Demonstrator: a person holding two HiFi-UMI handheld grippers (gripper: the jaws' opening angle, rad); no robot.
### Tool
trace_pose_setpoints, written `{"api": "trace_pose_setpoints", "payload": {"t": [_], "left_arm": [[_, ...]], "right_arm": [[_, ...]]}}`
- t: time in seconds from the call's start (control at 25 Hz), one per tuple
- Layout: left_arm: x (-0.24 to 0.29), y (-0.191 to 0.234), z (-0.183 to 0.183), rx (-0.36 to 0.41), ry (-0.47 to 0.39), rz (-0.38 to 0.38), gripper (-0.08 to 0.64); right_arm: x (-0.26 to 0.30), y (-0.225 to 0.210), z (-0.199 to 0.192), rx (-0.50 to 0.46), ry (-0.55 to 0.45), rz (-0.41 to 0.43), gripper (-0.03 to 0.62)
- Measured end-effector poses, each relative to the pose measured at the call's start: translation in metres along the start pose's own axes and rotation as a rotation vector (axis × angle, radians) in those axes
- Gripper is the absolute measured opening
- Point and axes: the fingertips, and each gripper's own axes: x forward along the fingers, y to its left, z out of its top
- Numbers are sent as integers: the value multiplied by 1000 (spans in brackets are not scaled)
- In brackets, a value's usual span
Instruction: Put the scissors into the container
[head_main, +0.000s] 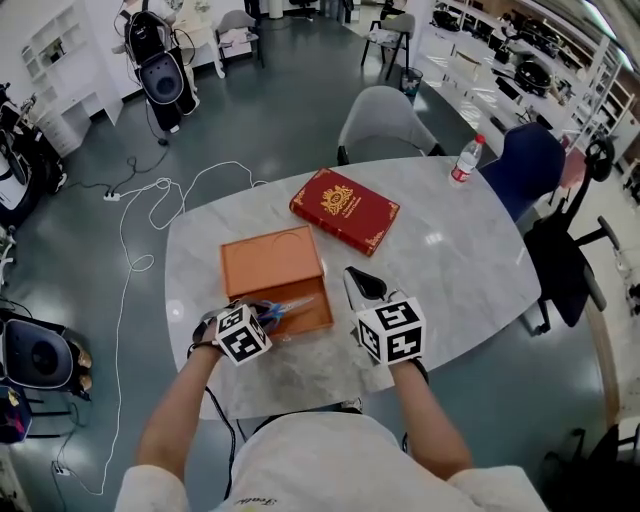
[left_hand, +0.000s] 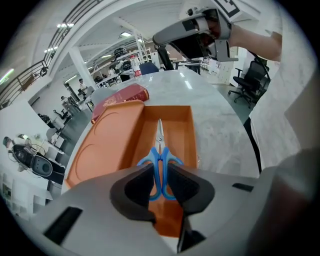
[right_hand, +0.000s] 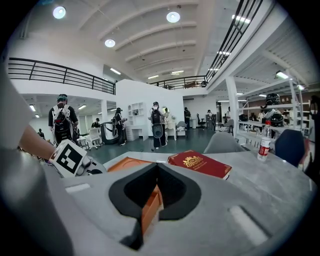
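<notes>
The blue-handled scissors (head_main: 290, 306) (left_hand: 159, 137) point away from me, blades over the tray of the open orange container (head_main: 322, 300) (left_hand: 182, 130). My left gripper (head_main: 268, 312) (left_hand: 160, 172) is shut on the scissors' handle loops at the tray's near end. I cannot tell whether the blades touch the tray floor. The container's lid (head_main: 272, 262) (left_hand: 110, 140) lies flat beyond the tray. My right gripper (head_main: 360, 282) (right_hand: 156, 167) hangs just right of the container, jaws shut and holding nothing. An orange box wall (right_hand: 150, 210) shows through the gap under its tips.
A red book (head_main: 344, 210) (right_hand: 200, 163) lies beyond the container on the marble table (head_main: 460, 260). A water bottle (head_main: 465, 158) (right_hand: 263, 144) stands at the far right edge. A grey chair (head_main: 385, 122) is tucked in behind. Cables (head_main: 140, 200) trail across the floor at the left.
</notes>
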Motion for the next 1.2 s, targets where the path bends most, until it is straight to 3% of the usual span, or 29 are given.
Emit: {"api": "trace_pose_setpoints", "payload": {"t": [0.44,1.2], "left_arm": [[18,-3,-6,25,84,-32,83],[30,-3,-14,20,159,-62,84]], "right_arm": [[-2,-8,-2,-10,10,-10,5],[3,-13,-4,-10,17,0,5]]}}
